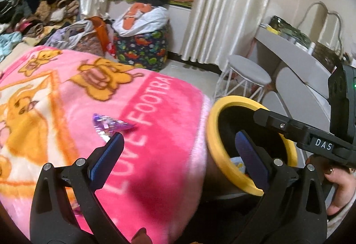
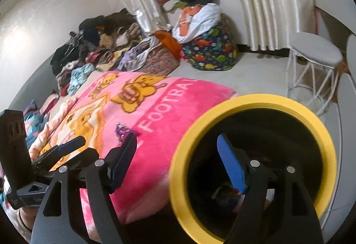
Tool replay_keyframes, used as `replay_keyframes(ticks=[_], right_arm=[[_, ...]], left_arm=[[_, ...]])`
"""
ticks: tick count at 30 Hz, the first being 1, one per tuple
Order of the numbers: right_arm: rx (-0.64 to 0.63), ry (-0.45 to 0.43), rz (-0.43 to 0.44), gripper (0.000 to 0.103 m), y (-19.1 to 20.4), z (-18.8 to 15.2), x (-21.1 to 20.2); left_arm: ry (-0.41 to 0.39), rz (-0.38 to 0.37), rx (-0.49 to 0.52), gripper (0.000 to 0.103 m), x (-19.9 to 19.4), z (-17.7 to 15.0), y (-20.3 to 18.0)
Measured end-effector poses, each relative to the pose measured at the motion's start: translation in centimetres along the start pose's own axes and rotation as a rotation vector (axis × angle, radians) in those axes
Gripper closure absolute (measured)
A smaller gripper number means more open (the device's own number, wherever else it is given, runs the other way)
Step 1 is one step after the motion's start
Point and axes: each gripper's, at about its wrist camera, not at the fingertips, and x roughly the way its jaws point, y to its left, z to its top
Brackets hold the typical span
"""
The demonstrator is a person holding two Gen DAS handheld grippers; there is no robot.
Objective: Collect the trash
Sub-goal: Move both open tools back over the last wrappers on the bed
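A shiny purple wrapper (image 1: 111, 125) lies on the pink cartoon blanket (image 1: 66, 93), just beyond my left gripper's left fingertip; it also shows in the right wrist view (image 2: 123, 130). A bin with a yellow rim (image 1: 224, 150) stands beside the bed, with some trash inside; it fills the right wrist view (image 2: 251, 100). My left gripper (image 1: 180, 144) is open and empty, spanning the blanket edge and the bin. My right gripper (image 2: 178, 144) is open and empty, its right finger over the bin mouth. It also shows from the side in the left wrist view (image 1: 289, 128).
A clothes pile (image 2: 93, 48) covers the far end of the bed. A dinosaur-print bag (image 2: 211, 50) stands on the floor by the curtains (image 2: 262, 4). A white stool (image 2: 316, 66) and a white table (image 1: 296, 59) stand at the right.
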Motion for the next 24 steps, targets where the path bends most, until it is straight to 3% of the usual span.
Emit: replay_keyframes(ticks=[8, 19, 24], right_arm=[[-0.077, 0.059, 0.069, 0.031, 4.2, 0.9, 3.6], [-0.179, 0.171, 0.123, 0.031, 9.1, 0.9, 10.0], [-0.228, 0.22, 0.133, 0.031, 11.1, 0.6, 13.4]], left_arm=[[0.008, 0.085, -0.058, 0.011, -1.6, -1.4, 5.0], [0.084, 0.114, -0.14, 0.011, -2.2, -4.9, 10.1], [0.122, 0.104, -0.157, 0.021, -1.9, -6.3, 11.0]])
